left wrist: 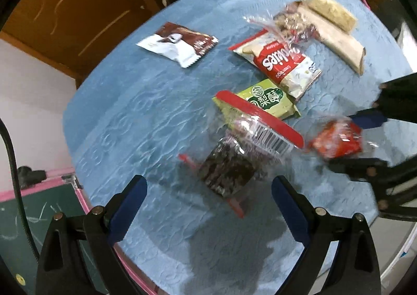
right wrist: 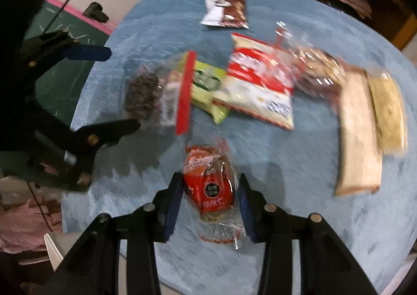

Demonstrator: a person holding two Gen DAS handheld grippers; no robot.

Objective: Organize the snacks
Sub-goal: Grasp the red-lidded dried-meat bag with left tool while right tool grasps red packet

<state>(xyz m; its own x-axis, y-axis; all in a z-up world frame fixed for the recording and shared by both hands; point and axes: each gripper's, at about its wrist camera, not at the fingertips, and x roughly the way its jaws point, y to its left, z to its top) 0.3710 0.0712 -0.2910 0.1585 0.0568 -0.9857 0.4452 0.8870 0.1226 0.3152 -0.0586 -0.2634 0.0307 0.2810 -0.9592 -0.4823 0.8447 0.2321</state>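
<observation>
Several snacks lie on a round table under a blue cloth (left wrist: 146, 112). My left gripper (left wrist: 208, 193) hangs open over a clear zip bag of dark snack (left wrist: 229, 170) with a red seal strip; the bag lies between its fingers, untouched. The right wrist view shows that left gripper (right wrist: 125, 89) beside the same bag (right wrist: 146, 94). My right gripper (right wrist: 209, 190) is shut on a small red packet (right wrist: 208, 180), pads against both sides. The left wrist view has the right gripper (left wrist: 341, 140) around that packet (left wrist: 336, 141).
Further back lie a green packet (left wrist: 263, 99), a red and white cookie bag (left wrist: 281, 63), a brown and white packet (left wrist: 179, 43), a clear bag of mixed nuts (left wrist: 292, 24) and two long pale bars (left wrist: 331, 34). A green chalkboard with a pink frame (left wrist: 49, 206) stands beside the table.
</observation>
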